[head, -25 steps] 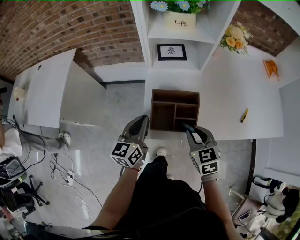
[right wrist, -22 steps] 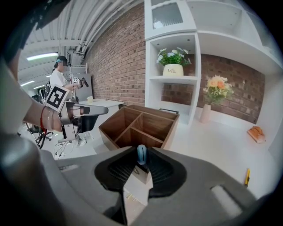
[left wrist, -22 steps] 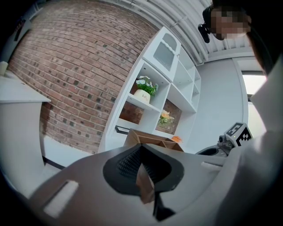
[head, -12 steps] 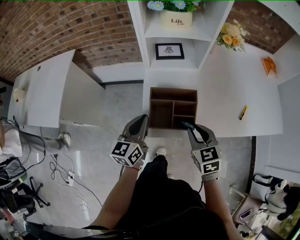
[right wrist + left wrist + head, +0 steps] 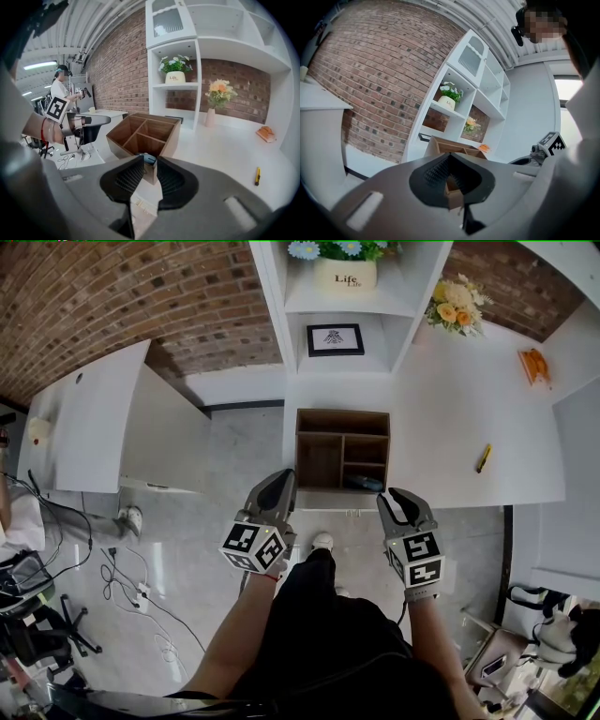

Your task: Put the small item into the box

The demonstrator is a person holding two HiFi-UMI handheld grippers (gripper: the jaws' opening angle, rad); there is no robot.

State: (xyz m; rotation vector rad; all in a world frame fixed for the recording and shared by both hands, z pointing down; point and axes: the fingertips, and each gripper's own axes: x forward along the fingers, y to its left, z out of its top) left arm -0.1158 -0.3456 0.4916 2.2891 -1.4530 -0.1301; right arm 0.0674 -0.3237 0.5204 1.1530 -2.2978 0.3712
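The brown wooden box [image 5: 342, 450] with open compartments stands at the near edge of the white counter [image 5: 450, 418]. A small dark item [image 5: 362, 482] lies in its near right compartment, and in the right gripper view the item [image 5: 148, 158] shows just inside the box's [image 5: 140, 132] near wall. My right gripper [image 5: 401, 497] hangs open a little short of that compartment, holding nothing. My left gripper [image 5: 279, 486] is shut and empty, level with the box's near left corner. In the left gripper view the box [image 5: 452, 147] shows beyond the closed jaws.
A yellow pen [image 5: 483, 458] lies on the counter to the right of the box. Farther back are an orange object [image 5: 532, 365], a vase of flowers [image 5: 452, 307], a framed picture [image 5: 335, 338] and a potted plant [image 5: 339, 273] on white shelves. A white desk [image 5: 84, 418] stands at the left.
My right gripper has opened and drawn back from the box. The dark item that was at its tips now lies in the near right compartment. The left gripper has stayed put.
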